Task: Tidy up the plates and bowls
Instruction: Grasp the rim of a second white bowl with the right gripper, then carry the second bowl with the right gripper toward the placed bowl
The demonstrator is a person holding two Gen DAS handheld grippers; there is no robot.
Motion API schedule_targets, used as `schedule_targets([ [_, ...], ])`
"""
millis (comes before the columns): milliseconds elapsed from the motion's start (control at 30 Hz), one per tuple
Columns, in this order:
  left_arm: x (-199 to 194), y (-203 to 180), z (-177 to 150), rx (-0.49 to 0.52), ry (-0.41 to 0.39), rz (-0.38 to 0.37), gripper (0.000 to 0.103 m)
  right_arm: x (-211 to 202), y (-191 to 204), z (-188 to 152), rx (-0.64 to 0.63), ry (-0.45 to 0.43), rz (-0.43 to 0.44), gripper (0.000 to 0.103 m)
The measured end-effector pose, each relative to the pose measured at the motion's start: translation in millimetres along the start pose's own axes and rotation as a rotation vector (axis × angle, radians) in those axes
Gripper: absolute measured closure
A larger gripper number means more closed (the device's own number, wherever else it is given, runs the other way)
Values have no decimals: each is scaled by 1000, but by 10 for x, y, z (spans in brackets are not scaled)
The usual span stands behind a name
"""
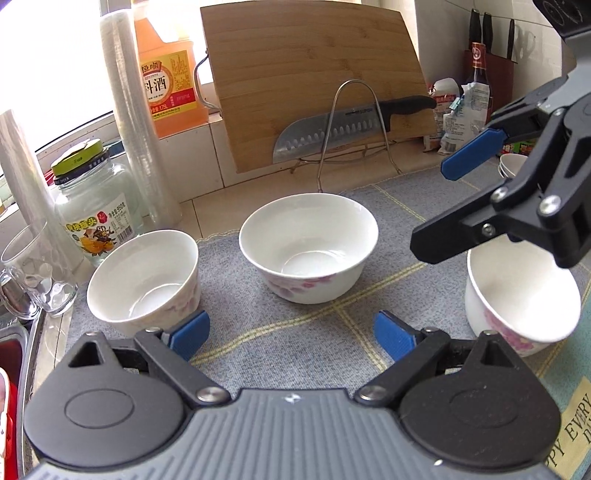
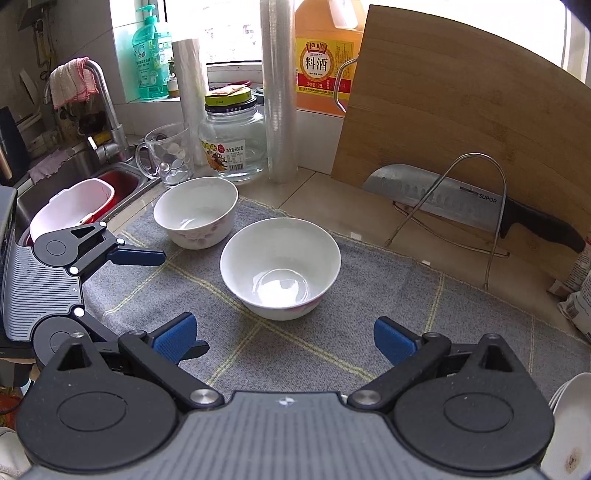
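Both tongs, left [image 1: 291, 334] and right [image 2: 286, 338], hung wide and empty over a grey mat [image 2: 369, 295] on the kitchen desk [image 2: 295, 195]; three bowls [image 1: 308, 251] stood on the mat.

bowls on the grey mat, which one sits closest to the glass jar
The left bowl, at the mat's left edge right beside the glass jar. The middle bowl and right bowl stand farther away.

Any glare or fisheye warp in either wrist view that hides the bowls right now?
Left wrist view: the window is blown out white, the cutting board bows from fisheye warp, yet the middle bowl is sharp. Right wrist view: backlit window washes out, a bright reflection sits in the near bowl, both bowls readable.
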State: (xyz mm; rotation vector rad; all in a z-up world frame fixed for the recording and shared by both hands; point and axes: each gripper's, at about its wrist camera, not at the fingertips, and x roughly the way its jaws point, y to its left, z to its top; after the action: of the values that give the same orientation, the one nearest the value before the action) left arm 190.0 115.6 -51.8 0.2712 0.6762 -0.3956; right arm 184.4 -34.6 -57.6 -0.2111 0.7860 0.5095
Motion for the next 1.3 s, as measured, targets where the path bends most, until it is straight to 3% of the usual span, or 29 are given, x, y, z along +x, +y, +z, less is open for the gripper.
schedule_targets([
  [733, 405, 13, 109, 6, -18, -53, 10, 531, -199, 349, -16, 54, 46, 1],
  [833, 444, 18, 112, 3, -12, -68, 16, 615, -229, 392, -18, 63, 57, 2],
  [1300, 477, 78, 111, 8, -23, -118, 20, 950, -299, 502, -23, 109, 118, 15],
])
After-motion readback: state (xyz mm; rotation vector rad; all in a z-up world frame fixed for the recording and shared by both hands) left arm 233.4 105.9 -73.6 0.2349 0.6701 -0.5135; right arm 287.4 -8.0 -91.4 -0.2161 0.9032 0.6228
